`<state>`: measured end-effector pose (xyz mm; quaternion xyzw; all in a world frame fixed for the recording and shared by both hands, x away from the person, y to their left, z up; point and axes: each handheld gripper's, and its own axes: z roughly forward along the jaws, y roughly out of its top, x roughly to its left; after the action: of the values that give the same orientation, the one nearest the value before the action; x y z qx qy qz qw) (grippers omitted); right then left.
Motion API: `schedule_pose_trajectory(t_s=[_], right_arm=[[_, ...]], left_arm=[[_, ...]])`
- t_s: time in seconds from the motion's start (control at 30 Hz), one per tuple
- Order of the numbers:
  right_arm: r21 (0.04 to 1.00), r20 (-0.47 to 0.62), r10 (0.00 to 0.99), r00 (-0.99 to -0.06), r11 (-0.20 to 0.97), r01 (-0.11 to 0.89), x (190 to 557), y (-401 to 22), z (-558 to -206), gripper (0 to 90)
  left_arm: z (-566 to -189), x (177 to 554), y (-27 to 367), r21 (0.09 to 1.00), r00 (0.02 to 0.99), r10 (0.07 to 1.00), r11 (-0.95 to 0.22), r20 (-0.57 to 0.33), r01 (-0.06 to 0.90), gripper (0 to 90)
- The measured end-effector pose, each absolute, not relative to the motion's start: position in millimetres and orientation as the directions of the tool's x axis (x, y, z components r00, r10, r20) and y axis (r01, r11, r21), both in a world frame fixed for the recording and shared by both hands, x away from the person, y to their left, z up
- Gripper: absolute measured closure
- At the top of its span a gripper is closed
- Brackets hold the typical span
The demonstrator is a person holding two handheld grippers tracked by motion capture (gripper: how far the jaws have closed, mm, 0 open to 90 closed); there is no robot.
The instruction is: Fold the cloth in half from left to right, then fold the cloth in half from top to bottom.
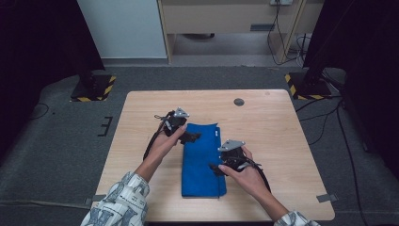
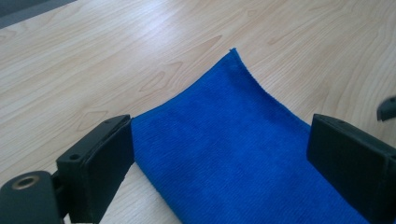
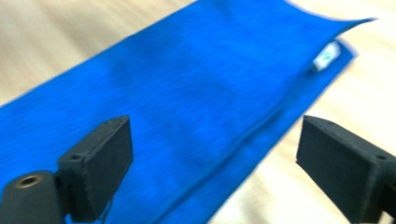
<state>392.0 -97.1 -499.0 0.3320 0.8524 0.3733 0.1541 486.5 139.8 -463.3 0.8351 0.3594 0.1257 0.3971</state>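
High view: bare table [image 1: 282, 141] around cloth [image 1: 202, 165]

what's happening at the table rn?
A person holds a two-jaw gripper in each hand over a folded blue cloth lying flat on the wooden table. The left gripper sits at the cloth's far left edge, and the right gripper at its right side. Both sets of jaws stand open with nothing pinched between them. A small white tag shows at one corner of the cloth. The cloth looks folded into a long narrow strip.

Dim room with dark edges, evenly lit table [image 1: 263, 122], soft faint shadows, right gripper view motion-blurred, left gripper view sharp
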Motion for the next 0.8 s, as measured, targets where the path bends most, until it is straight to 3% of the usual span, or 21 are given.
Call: schedule_pose_trajectory(t_s=[0.4,0.8], right_arm=[[0.733,0.004,0.701,-0.713,0.483,0.479,439.9,-89.2,-482.3,15.2],[0.728,0.011,0.734,-0.679,0.460,0.509,489.7,-91.0,-470.5,37.4]], left_arm=[[-463.3,491.1,160.0,0.786,0.679,0.731,-0.379,-0.069,0.489,8.2],[-472.5,503.0,168.2,0.782,0.661,0.742,-0.344,-0.113,0.520,12.0]])
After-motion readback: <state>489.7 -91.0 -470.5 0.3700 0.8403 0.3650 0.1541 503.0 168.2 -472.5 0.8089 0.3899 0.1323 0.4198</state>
